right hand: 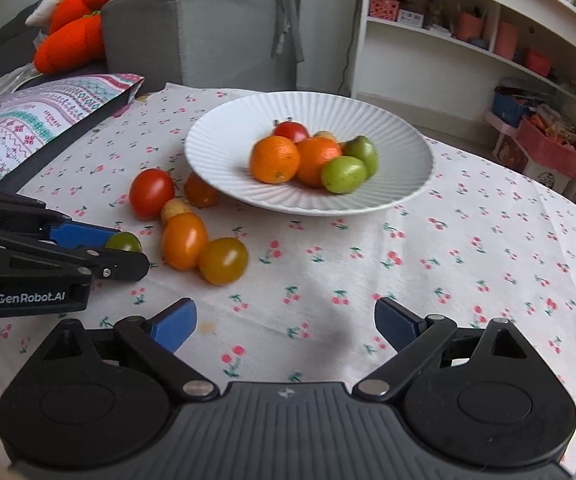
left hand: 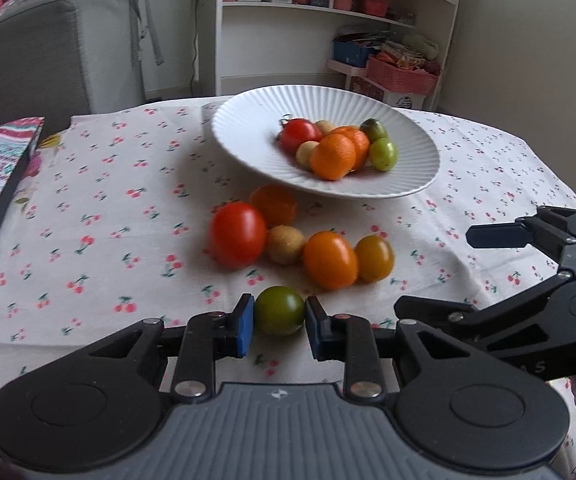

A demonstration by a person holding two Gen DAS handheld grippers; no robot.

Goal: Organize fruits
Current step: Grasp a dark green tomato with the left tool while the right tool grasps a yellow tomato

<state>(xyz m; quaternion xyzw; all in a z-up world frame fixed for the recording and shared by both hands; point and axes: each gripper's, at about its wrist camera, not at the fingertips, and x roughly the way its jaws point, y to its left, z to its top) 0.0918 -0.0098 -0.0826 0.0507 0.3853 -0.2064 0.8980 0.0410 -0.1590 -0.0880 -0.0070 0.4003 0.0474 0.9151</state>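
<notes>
Here the left gripper (left hand: 280, 322) has its blue pads against both sides of a dark green tomato (left hand: 280, 315), gripping it low over the cherry-print tablecloth (left hand: 108, 200). Just beyond the jaws lie five loose fruits, and past them the white plate (left hand: 248, 120) holding more. The right gripper (right hand: 286, 326) hovers nearby, jaws spread wide and empty

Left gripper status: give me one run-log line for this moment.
left gripper: pads around dark green tomato, contact unclear | right gripper: open, empty | plate: partly filled | five fruits on cloth
</notes>
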